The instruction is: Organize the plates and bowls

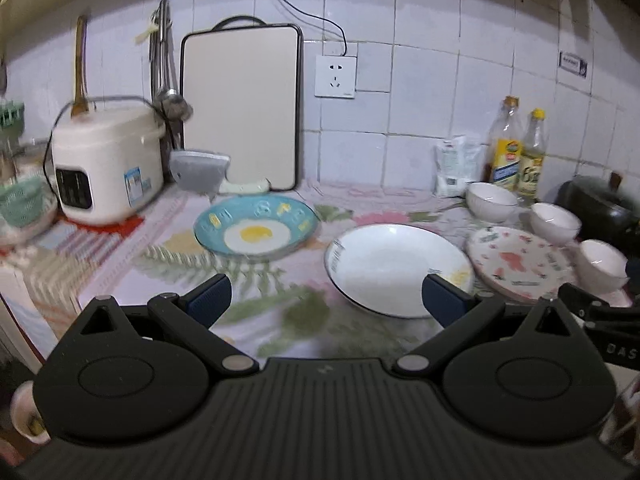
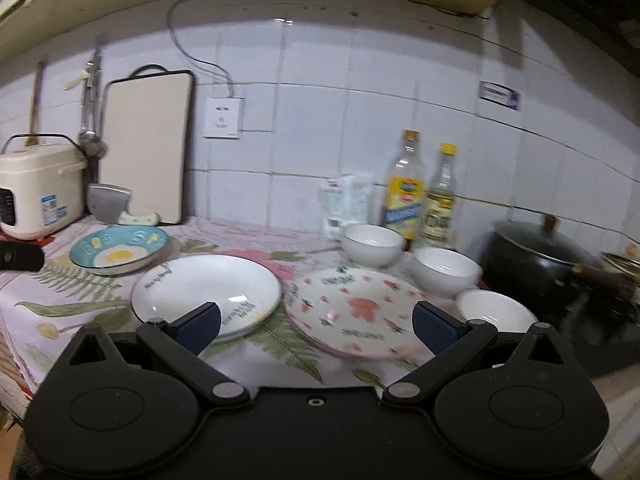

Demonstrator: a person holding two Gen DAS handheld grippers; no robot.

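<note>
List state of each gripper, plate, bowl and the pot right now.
left gripper: open, empty, above the counter.
right gripper: open, empty.
blue egg plate: flat on the cloth, empty, alone.
white plate: flat, unstacked, yellowish residue near its rim.
pink floral plate: flat, unstacked.
three white bowls: upright, separate, not nested.
black pot: lid on.
rice cooker: lid shut.

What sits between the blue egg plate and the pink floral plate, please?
The white plate lies between the egg plate and the floral plate, clearest in the right wrist view.
</note>
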